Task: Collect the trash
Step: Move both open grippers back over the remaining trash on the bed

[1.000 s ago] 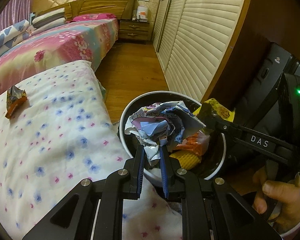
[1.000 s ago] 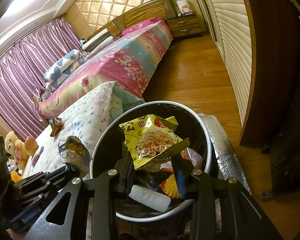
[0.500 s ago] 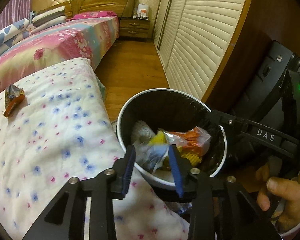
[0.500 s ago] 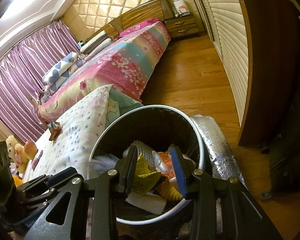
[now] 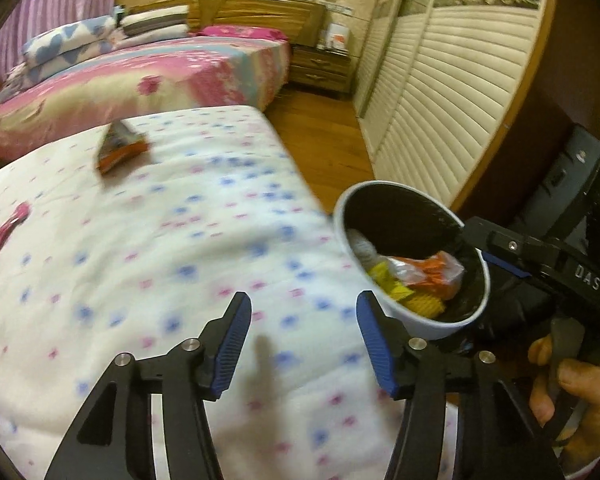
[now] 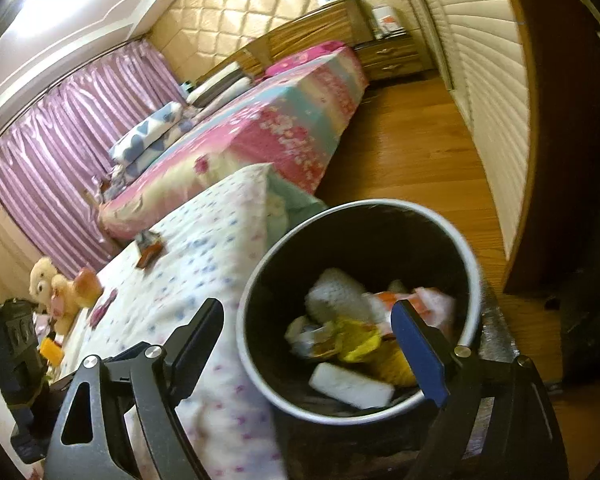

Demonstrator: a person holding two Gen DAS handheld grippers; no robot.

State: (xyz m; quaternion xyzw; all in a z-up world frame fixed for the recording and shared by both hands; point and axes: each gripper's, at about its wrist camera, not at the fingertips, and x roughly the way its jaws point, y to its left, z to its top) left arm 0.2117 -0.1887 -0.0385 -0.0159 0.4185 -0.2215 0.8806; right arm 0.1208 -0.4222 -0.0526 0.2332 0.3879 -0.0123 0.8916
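Left tongs (image 5: 304, 336) hanging over the flowered bed cover (image 5: 148, 248), jaws just been opening, nothing between. Right tongs (image 6: 312, 344) gaping, empty, over the bin (image 6: 470, 280). Trash (image 6: 352, 340) lying inside bin; one wrapper (image 5: 120, 148) lying far left on cover.

Glossy wood floor (image 5: 320, 136), cloth quilt (image 5: 160, 240)

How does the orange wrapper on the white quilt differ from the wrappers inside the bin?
The orange wrapper lies alone on the flowered quilt, far from the bin; the wrappers in the bin are piled together, touching.
The orange wrapper is not yet collected; the binned ones are.
The one on the quilt is orange and dark; the pile mixes orange, yellow and white.
Both are crumpled snack packaging.
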